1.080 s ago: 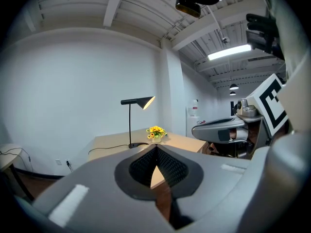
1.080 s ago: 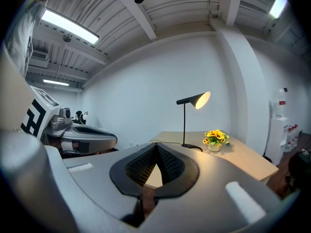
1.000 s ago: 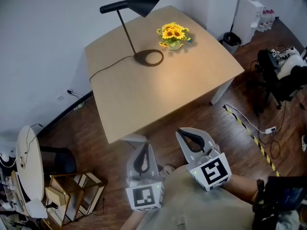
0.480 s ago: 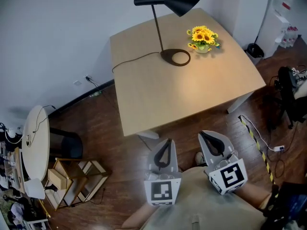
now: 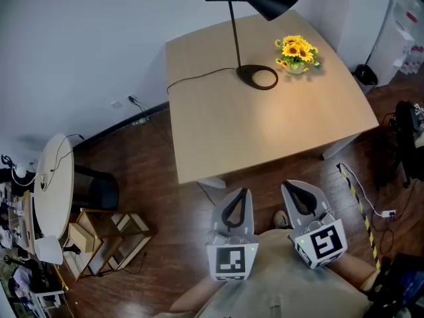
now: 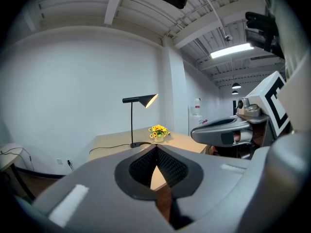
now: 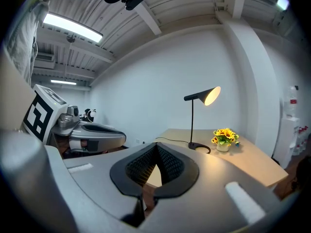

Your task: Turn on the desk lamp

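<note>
A black desk lamp [image 5: 240, 25] stands at the far side of the wooden table [image 5: 225, 131], its ring base [image 5: 258, 77] on the top and its cone shade [image 5: 273, 2] lit, glowing in the left gripper view [image 6: 150, 99] and the right gripper view [image 7: 211, 95]. Light falls on the tabletop. My left gripper [image 5: 236, 207] and right gripper [image 5: 299, 196] are held close to my body, short of the table's near edge. Both are shut and hold nothing.
A small pot of sunflowers [image 5: 297, 53] stands right of the lamp base. The lamp's cord [image 5: 192, 80] runs left over the table edge to a wall socket. A round white side table [image 5: 50, 191] and wooden frames [image 5: 99, 240] stand at left; cables [image 5: 361, 191] lie on the floor at right.
The view has shifted, so the table and lamp sit further right and lower in frame. Both grippers stay shut near my body, drifting slightly right.
</note>
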A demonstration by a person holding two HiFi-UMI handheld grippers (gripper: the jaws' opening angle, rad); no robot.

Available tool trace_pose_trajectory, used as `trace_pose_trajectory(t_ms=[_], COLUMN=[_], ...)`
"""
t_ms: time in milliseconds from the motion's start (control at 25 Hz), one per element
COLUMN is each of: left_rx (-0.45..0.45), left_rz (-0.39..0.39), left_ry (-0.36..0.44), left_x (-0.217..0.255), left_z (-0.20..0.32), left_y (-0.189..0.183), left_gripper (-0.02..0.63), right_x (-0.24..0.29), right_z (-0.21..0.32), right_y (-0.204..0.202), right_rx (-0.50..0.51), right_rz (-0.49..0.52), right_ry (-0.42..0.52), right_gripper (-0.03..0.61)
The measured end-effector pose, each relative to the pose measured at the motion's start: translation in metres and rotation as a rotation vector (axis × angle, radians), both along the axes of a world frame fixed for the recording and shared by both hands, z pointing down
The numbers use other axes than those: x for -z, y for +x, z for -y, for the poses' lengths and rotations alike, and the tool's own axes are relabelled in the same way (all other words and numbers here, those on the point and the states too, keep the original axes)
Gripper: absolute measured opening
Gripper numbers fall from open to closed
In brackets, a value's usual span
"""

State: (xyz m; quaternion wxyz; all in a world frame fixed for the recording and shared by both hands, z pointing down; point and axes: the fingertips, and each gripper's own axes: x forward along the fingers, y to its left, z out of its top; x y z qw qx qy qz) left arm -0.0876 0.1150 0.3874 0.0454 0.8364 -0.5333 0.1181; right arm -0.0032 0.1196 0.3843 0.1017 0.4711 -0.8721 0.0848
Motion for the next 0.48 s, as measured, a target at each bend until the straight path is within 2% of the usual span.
trace_pose_trajectory(t_ms=[480], left_rx=[0.006], left_rz=[-0.010], left_ry=[0.007], left_x=[0.0022], left_z=[0.0059], left_y=[0.0009], left_gripper=[-0.002], right_x=[0.0015], right_z=[0.0070], right_y=[0.0015], right_rx=[0.002], right_rz=[-0.008], right_ry=[0.008], right_gripper=[-0.003])
